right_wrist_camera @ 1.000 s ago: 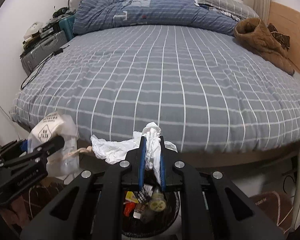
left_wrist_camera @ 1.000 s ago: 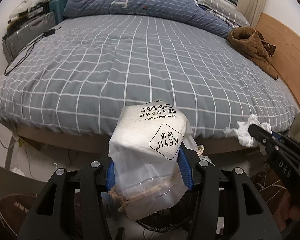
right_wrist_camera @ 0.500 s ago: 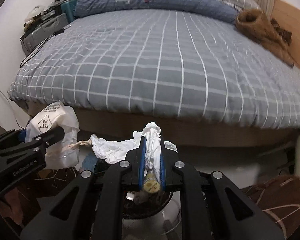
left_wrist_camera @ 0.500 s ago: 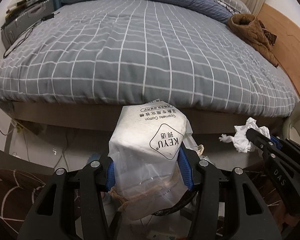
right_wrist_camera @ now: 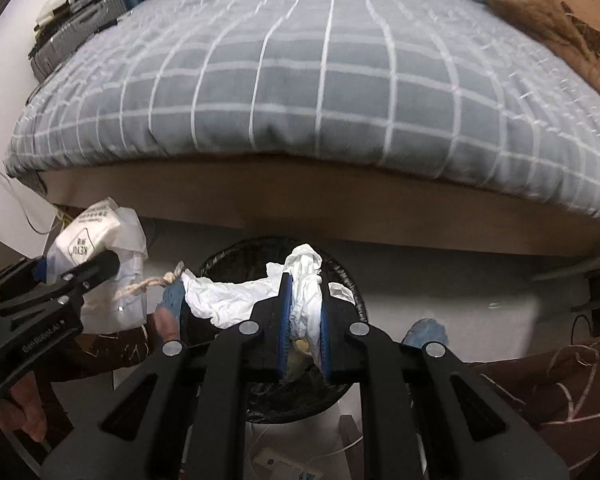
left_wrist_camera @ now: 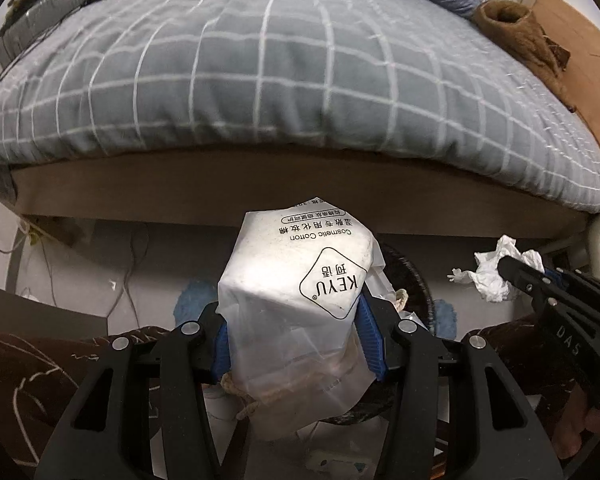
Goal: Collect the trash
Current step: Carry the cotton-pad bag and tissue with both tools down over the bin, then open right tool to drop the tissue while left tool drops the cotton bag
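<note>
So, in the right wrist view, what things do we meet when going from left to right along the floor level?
Left tool with the cotton pad bag → rope knot → crumpled tissue → right tool over the black trash bin.

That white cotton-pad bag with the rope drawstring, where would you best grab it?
Across its soft middle, coming from the drawstring end, as the left claw does now. The cotton-pad bag is a squashy pouch whose flat sides give under the pads, while the loose drawstring dangles and offers a poor hold.
</note>
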{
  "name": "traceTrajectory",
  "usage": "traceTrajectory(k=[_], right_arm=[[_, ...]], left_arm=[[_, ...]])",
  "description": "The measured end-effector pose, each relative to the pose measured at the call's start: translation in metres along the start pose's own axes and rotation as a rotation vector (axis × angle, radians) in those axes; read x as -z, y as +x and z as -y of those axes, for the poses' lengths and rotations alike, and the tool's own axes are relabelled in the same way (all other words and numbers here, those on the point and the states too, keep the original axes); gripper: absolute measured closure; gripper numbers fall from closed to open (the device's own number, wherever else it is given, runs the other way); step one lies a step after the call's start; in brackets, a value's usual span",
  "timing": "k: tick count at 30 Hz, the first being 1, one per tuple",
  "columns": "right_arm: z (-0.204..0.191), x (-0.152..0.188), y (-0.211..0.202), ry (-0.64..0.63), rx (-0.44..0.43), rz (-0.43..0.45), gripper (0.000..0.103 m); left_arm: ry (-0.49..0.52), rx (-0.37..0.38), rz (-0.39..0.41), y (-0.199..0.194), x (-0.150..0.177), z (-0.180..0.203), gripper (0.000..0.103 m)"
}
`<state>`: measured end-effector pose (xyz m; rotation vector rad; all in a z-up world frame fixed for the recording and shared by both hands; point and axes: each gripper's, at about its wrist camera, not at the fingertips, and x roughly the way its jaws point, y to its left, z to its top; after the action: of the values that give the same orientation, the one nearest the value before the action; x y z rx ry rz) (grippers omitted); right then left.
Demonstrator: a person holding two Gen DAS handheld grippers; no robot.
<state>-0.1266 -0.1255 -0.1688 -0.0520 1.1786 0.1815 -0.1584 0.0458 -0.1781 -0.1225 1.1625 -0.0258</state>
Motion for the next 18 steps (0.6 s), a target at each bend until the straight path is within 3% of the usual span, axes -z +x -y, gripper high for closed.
traceTrajectory(k=[11,14,18], right_arm=[[-0.021,0.004,0.055,-0.066,-0.016,-0.097,0.086],[-0.026,0.005,0.059,-0.079,-0.023,-0.096,0.078],[-0.026,0.007,0.059,-0.076,-0.024,-0.085,0.059]], left_arm=[[-0.039,-0.009,-0.057,0.027,-0.004,-0.028,0.053],[-0.047,-0.017,-0.064,0.030,-0.002,-0.034,0.053],[-0.052,-0.020,-0.072,0.035,-0.001,-0.036,0.053]])
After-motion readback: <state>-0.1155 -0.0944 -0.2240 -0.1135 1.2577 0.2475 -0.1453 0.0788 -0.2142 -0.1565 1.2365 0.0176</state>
